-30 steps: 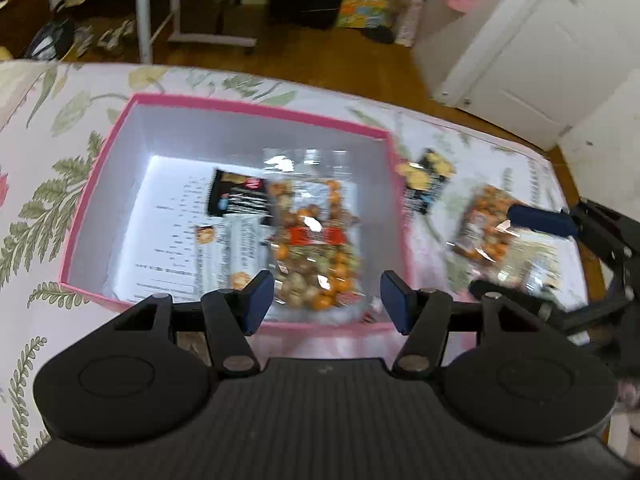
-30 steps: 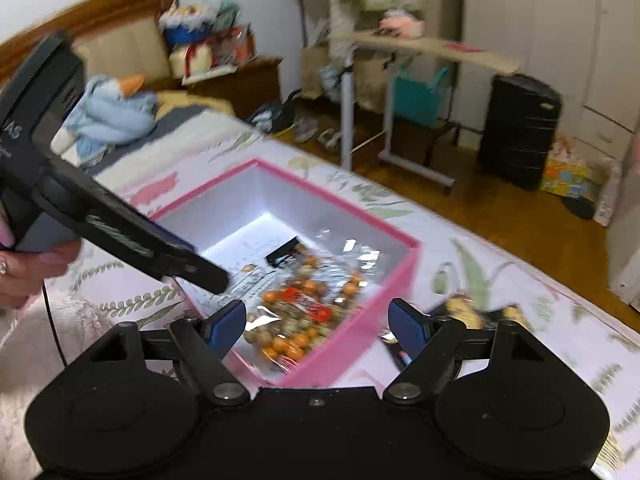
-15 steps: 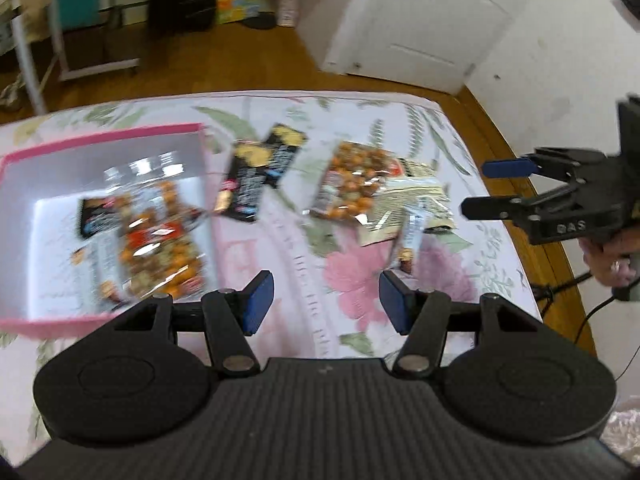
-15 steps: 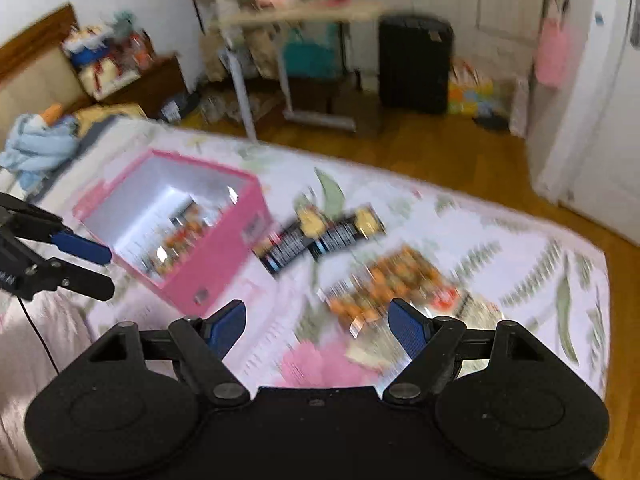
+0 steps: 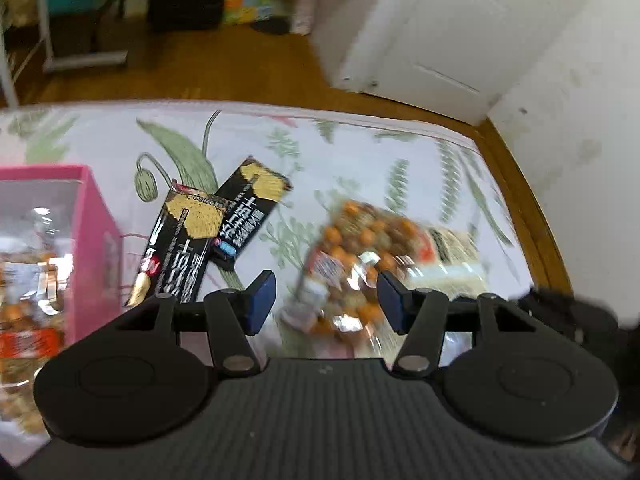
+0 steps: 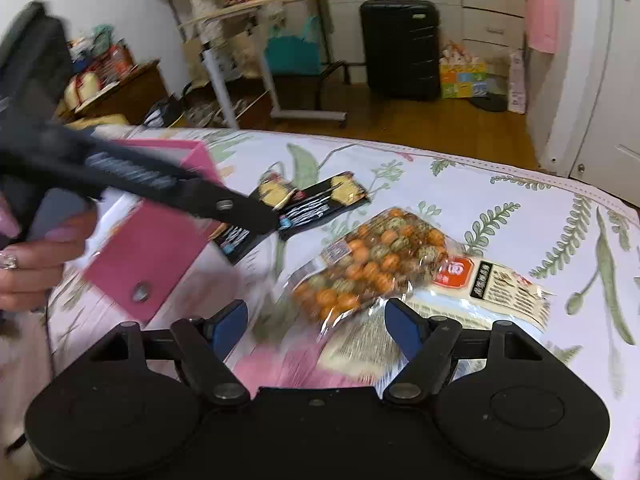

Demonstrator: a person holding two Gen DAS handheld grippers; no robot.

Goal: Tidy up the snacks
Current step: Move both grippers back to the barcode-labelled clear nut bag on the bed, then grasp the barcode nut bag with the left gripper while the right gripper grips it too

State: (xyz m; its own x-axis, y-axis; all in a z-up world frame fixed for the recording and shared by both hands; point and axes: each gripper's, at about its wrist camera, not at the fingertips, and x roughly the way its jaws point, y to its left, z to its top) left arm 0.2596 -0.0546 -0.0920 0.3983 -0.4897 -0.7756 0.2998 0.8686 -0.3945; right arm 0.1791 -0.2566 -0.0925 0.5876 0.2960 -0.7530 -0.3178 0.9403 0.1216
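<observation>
A clear bag of orange and green coated nuts [image 6: 380,264] lies on the floral bedspread, its printed end to the right. My right gripper [image 6: 316,328] hovers just short of its near corner, jaws closing, pads not touching it. My left gripper [image 5: 326,300] is open above the same nut bag [image 5: 360,248], which is blurred. Two black snack packets [image 5: 188,240] [image 5: 248,212] lie overlapping beside the pink box [image 5: 96,240]. Another nut bag [image 5: 32,280] lies inside the box. In the right wrist view the left gripper [image 6: 266,220] reaches over the black packets [image 6: 320,204].
A hand [image 6: 32,260] holds the left gripper in front of the pink box [image 6: 152,252]. The bed's edge [image 5: 520,200] runs along the right, with wood floor beyond. A black suitcase [image 6: 400,44] and a rolling table [image 6: 280,0] stand far off.
Both views have swung away from the pink box toward the loose packets on the bedspread. Both grippers have sunk closer to the nut bag. Nothing has been taken hold of.
</observation>
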